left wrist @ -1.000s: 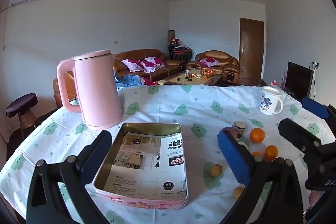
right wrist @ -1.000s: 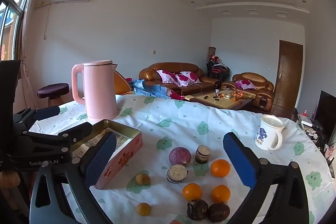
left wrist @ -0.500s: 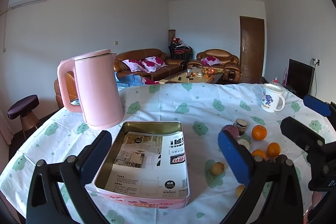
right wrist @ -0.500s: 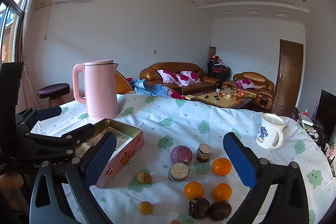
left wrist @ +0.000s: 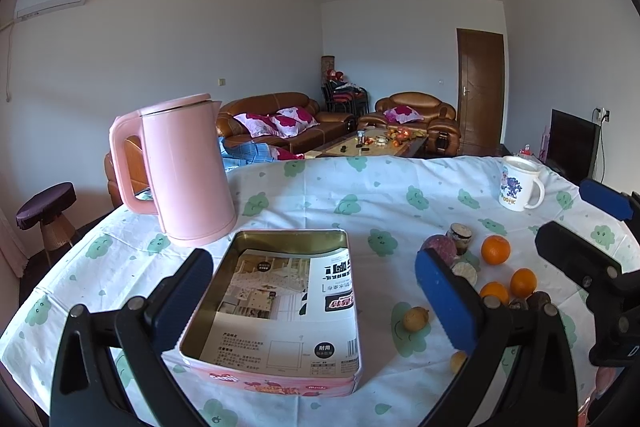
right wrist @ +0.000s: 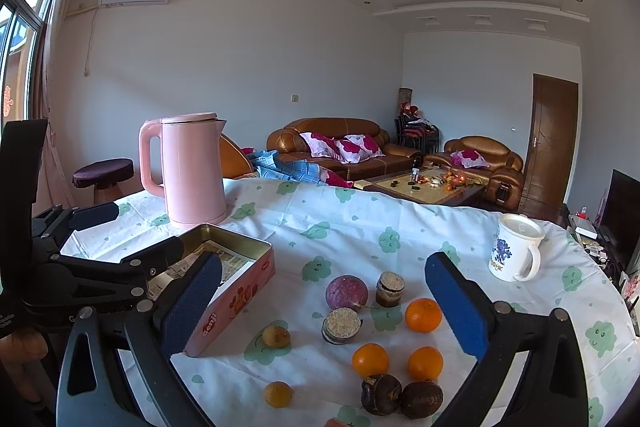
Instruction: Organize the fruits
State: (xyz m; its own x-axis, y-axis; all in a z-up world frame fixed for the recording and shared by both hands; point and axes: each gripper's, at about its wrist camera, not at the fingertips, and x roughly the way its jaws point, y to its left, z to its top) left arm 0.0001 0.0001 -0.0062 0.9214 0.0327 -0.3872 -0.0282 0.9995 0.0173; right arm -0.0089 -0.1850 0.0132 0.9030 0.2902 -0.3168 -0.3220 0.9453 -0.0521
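An open pink tin (left wrist: 276, 383) lined with a printed leaflet sits right below my open, empty left gripper (left wrist: 312, 291). To the tin's right, fruits lie loose on the tablecloth. They include three oranges (right wrist: 423, 315), a purple round fruit (right wrist: 346, 291), two small yellow-brown fruits (right wrist: 276, 336), two dark brown ones (right wrist: 381, 394) and two cut halves (right wrist: 342, 325). My right gripper (right wrist: 324, 279) hangs open above this cluster with nothing between its blue pads. The tin (right wrist: 236, 299) lies left of the fruits, with the left gripper (right wrist: 100, 255) over it.
A pink kettle (left wrist: 184, 171) stands behind the tin at the back left. A white mug (right wrist: 514, 253) stands at the back right of the round table (left wrist: 360, 195), which has a leaf-print cloth. Sofas and a coffee table lie beyond the table.
Both views have drifted only slightly. Nothing on the table has moved, and both grippers stay open and empty.
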